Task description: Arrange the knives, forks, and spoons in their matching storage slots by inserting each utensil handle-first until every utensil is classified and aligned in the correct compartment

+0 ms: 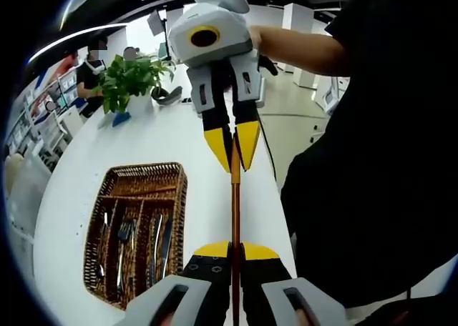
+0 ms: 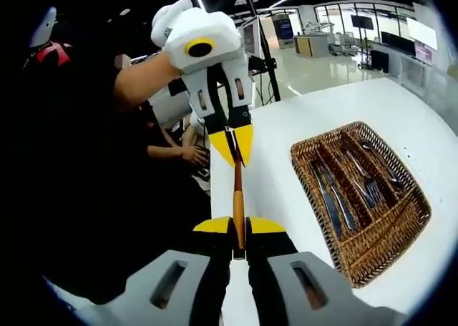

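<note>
White table [image 1: 157, 136] carries a woven basket [image 1: 175, 197] split into long slots, with metal utensils [image 1: 159, 240] lying lengthwise in them — knives and forks by the look of the right gripper view, though exact type per slot is hard to tell. Basket sits well apart from both tools. A potted plant [image 1: 129, 76] stands at the table's far end.

Between the tools: one utensil with a thin orange-brown handle [image 1: 235, 219], held above the table near its edge beside the person. Both ends are hidden inside the jaws, so knife, fork or spoon cannot be told.

Left tool [image 1: 235, 251] is clamped on one end of the handle, yellow tips pressed together around it. Right tool [image 1: 234, 151] faces it, tips closed on the other end — the two point straight at each other, handle stretched between. A bare forearm [image 1: 300, 51] reaches in behind the right tool.
</note>
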The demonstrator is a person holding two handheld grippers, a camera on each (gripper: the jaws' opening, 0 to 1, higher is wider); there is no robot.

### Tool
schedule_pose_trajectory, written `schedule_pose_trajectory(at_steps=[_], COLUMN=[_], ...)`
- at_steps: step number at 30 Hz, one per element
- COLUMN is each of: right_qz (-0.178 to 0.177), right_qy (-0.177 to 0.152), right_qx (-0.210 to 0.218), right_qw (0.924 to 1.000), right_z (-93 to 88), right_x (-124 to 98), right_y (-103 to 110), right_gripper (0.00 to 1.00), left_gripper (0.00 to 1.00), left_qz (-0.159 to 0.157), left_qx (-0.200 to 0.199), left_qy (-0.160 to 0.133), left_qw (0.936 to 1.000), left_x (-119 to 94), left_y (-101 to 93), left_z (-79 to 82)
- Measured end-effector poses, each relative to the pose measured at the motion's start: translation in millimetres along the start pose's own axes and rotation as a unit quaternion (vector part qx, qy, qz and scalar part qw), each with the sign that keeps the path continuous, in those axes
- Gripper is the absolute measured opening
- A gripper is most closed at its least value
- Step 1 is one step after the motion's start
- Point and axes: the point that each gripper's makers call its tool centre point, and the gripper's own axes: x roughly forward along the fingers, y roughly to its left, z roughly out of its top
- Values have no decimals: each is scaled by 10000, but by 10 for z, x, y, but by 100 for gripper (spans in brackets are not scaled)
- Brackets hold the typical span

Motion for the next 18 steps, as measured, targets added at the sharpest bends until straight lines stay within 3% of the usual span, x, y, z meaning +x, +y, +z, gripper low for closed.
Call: schedule_pose_trajectory(at_steps=[5, 16, 18], right_qz=[27, 139, 57], right_qy=[50, 397, 373], right_qx=[-106, -383, -54], right_qw=[9999, 9984, 9993], right_z=[26, -63, -55], right_x=[-9, 80, 72], right_y=[40, 88, 39], right_gripper=[6, 5, 4], left_gripper=[2, 2, 2], left_qz=[-72, -177, -156], left_qx=[73, 55, -18], left_qy=[150, 198, 156], left_qw=[9998, 9996, 9998], left_x=[-6, 46, 58], left_y=[-30, -77, -68], left_z=[-37, -47, -64])
